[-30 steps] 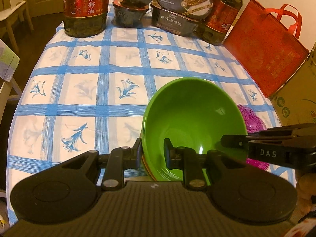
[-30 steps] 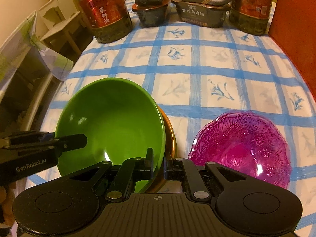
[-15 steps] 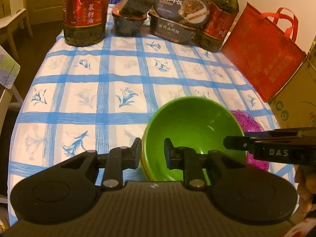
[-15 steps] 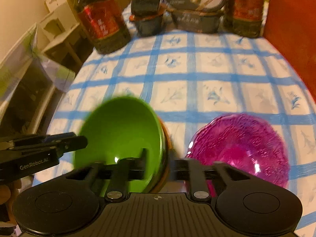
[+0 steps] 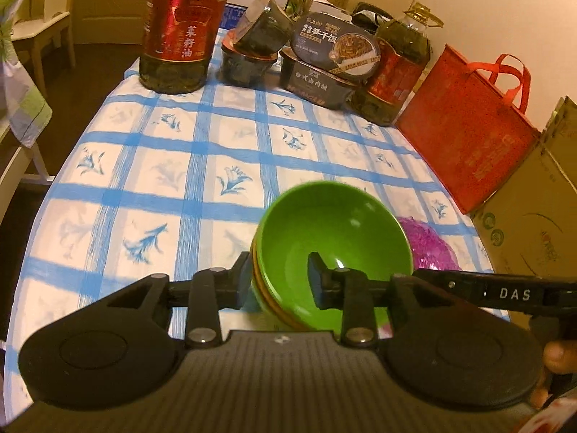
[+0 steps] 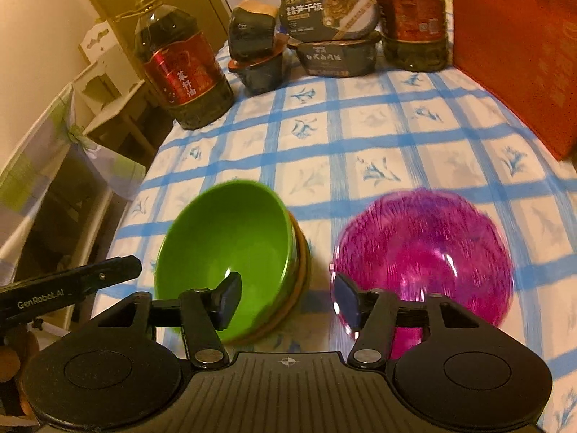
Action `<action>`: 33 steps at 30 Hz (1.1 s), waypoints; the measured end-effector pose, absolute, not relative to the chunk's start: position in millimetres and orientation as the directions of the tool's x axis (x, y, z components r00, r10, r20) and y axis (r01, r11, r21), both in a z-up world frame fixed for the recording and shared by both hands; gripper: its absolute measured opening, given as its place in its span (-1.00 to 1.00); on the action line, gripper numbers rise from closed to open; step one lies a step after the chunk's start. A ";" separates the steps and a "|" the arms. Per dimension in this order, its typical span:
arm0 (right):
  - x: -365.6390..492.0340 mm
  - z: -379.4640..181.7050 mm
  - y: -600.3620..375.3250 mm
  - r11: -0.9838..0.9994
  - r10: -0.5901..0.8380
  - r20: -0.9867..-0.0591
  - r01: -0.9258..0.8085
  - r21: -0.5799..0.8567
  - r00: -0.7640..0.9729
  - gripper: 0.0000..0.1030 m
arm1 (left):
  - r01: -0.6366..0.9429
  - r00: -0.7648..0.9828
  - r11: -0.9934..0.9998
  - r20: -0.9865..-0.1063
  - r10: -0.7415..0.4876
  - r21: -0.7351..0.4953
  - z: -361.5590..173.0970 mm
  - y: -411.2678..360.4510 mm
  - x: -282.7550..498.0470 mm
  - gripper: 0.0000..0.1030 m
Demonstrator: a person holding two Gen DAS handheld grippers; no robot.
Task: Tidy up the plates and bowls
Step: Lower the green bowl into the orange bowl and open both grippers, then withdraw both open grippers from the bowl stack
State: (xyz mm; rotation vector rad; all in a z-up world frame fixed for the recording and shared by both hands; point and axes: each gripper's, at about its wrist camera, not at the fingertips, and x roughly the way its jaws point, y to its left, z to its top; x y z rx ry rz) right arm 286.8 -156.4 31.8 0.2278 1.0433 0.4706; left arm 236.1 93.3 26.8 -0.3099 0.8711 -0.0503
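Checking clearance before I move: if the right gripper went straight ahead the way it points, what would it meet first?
Probably bare tablecloth, in the gap between the green bowl and purple plate; the right gripper is open.

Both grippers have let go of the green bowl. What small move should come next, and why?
Probably move the right gripper to the purple plate: the green bowl is stacked on other bowls, both grippers have just been opening, nothing pressed between their jaws, and the plate lies alone.

Dim warm light; cream wall (image 6: 32,36); white chair (image 5: 34,36); dark floor (image 5: 97,57).
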 end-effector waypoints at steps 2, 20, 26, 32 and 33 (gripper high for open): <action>273.9 31.6 -159.4 0.881 0.471 -0.776 -0.257 0.397 0.419 0.30 | -0.085 0.645 0.955 -0.746 -0.164 -0.283 27.0 89.8 223.3 -0.28; 156.6 24.4 -207.8 0.916 0.392 -0.758 -0.145 0.374 0.521 0.39 | -0.142 0.692 0.960 -0.717 -0.077 -0.240 15.3 58.6 114.5 0.56; 131.3 26.6 -205.4 0.935 0.352 -0.766 -0.163 0.316 0.537 0.39 | -0.120 0.704 0.970 -0.707 -0.067 -0.210 10.0 46.3 95.6 0.56; 120.0 23.4 -203.1 0.936 0.349 -0.773 -0.167 0.309 0.529 0.39 | -0.108 0.699 0.970 -0.711 -0.083 -0.219 10.8 41.9 85.2 0.58; 119.2 23.0 -202.8 0.935 0.352 -0.774 -0.166 0.312 0.526 0.39 | -0.112 0.698 0.968 -0.711 -0.084 -0.224 11.5 42.1 84.3 0.58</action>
